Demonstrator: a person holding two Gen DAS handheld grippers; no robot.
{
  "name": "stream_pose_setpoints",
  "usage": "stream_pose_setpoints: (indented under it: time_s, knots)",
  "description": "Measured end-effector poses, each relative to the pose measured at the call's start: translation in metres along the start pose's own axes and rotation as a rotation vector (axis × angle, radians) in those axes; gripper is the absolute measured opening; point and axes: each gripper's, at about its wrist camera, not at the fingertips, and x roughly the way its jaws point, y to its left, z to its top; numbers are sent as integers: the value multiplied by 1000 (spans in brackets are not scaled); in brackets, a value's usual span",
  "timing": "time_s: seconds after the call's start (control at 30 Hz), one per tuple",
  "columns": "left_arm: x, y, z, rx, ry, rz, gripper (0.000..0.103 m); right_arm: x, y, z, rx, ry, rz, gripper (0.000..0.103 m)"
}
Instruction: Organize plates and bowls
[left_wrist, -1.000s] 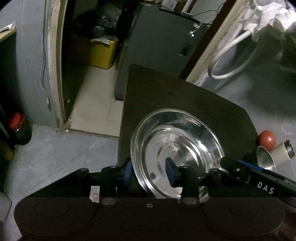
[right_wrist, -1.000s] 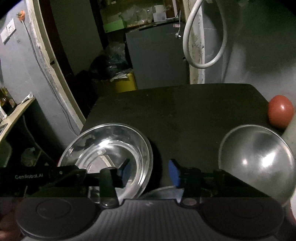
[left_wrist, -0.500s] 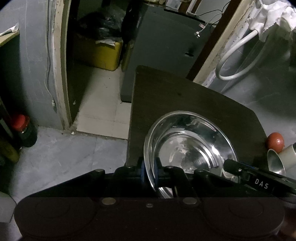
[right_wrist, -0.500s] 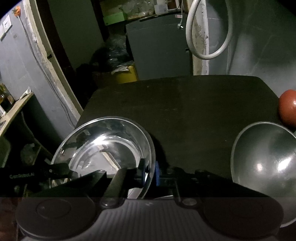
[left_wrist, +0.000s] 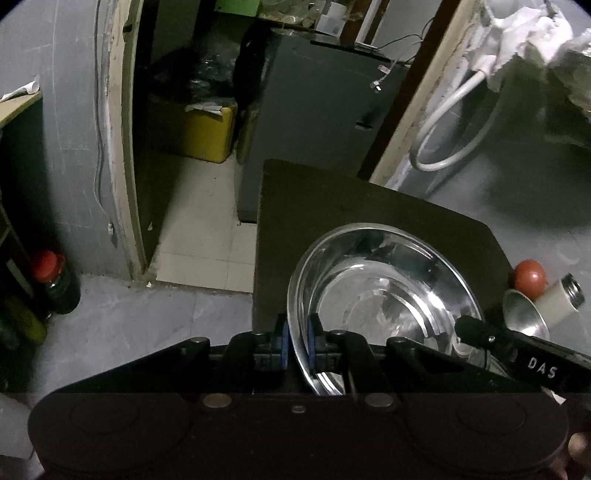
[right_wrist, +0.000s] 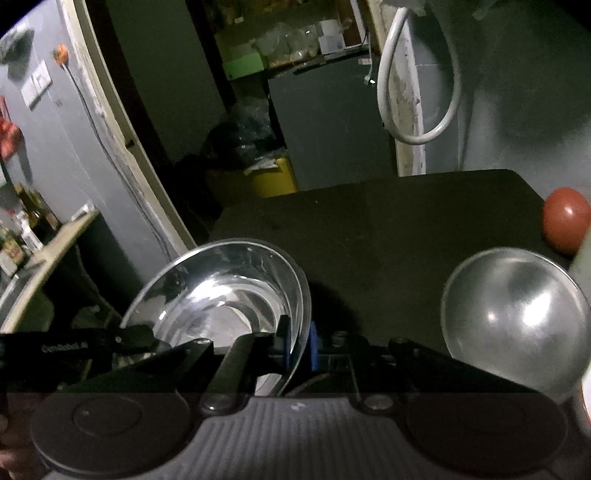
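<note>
Left tongs (left_wrist: 295, 341): pressed onto the left rim of the steel plate (left_wrist: 388, 306), one blue pad on either side of the rim; a second ago they were spread wide around that rim.
Right tongs (right_wrist: 298, 345): pinched onto the right rim of the same plate (right_wrist: 225, 291); a second ago they were held open, with a clear gap between the pads.
Steel plate: gripped from both sides at once and tilted, its far edge raised above the dark worktop (left_wrist: 332, 206); earlier it was seen lying flatter. Whether its near edge is touching the worktop cannot be told.
Steel bowl (right_wrist: 513, 317): found to the right of the plate, apart from it, untouched; its place is unchanged.
Red ball (right_wrist: 565, 219): seen at the worktop's far right edge, beyond the bowl.
White cup (left_wrist: 563, 301): lying on its side just beside the red ball, in the left view.
</note>
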Motion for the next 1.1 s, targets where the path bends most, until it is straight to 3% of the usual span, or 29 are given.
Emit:
stream_pose_setpoints:
  time_s: [0.2, 0.63, 0.83, 1.1]
  knots:
    - [-32, -14, -22, 10, 23, -14, 11, -42, -7, -18, 24, -4, 26, 11]
    - [-94, -40, -92, 85, 167, -40, 12, -136, -20, -85, 39, 61, 74, 14]
    - [-104, -56, -113, 144, 201, -6, 12, -159, -31, -118, 37, 125, 103, 16]
    - [-106, -83, -133, 198, 235, 44, 15, -171, -40, -130, -25, 160, 103, 17]
